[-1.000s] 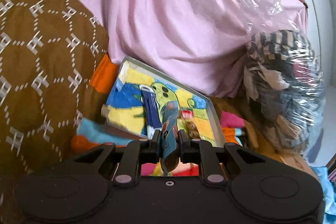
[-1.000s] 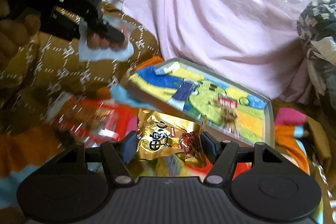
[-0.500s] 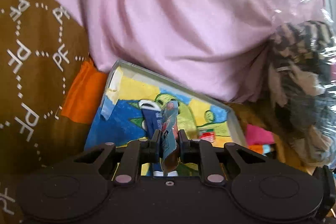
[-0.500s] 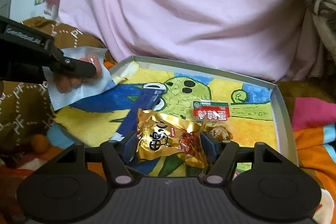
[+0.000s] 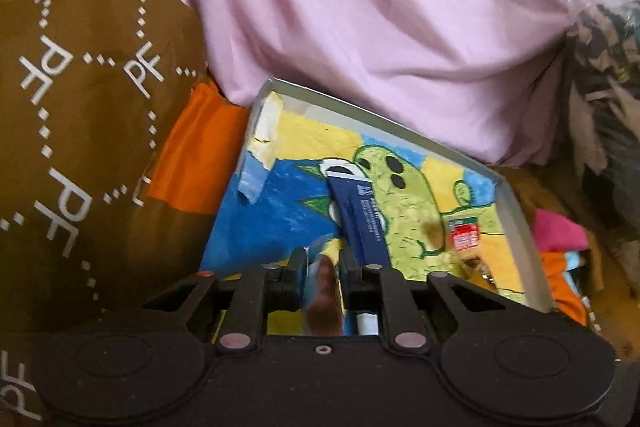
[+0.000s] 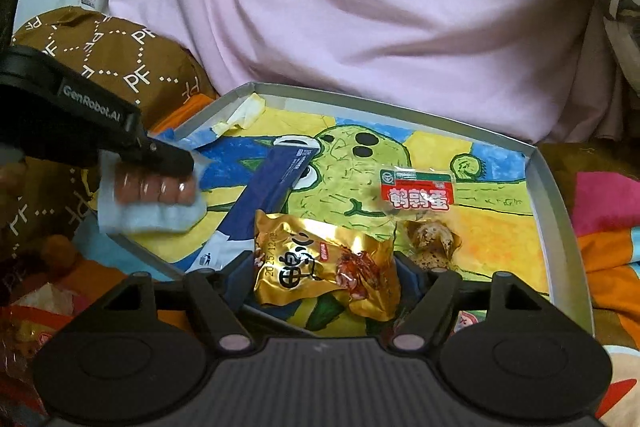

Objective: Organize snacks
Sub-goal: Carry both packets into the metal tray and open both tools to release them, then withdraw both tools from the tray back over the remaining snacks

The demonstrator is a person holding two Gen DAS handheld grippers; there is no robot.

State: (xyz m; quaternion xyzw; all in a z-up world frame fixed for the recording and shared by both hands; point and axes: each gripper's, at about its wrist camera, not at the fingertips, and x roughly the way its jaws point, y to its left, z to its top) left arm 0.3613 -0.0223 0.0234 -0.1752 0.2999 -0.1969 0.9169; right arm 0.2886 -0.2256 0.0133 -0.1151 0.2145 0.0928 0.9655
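Note:
A shallow grey tray point(image 6: 560, 211) point(image 5: 516, 219) lined with a cartoon drawing holds a dark blue stick pack point(image 6: 272, 183) point(image 5: 360, 215) and a red-labelled quail egg packet point(image 6: 416, 191) point(image 5: 464, 235). My right gripper point(image 6: 326, 275) hangs over the tray's near edge. Its jaws are opening, with small gaps either side of a gold snack packet point(image 6: 328, 267) lying between them. My left gripper point(image 5: 323, 263) point(image 6: 176, 163) is over the tray's left side, jaws opening. A pale packet of small sausages point(image 5: 322, 291) point(image 6: 152, 203) sits low and blurred between them.
A pink cloth point(image 6: 340, 27) bulges right behind the tray. A brown patterned cushion point(image 5: 80, 127) lies to its left, a plastic-wrapped bundle point(image 5: 608, 87) to its right. The tray rests on a colourful blanket point(image 6: 608, 247). More red snack packets point(image 6: 24, 323) lie at the near left.
Both grippers came in over the tray from the left. The right jaws have spread away from the gold packet. The sausage packet has dropped lower between the left jaws.

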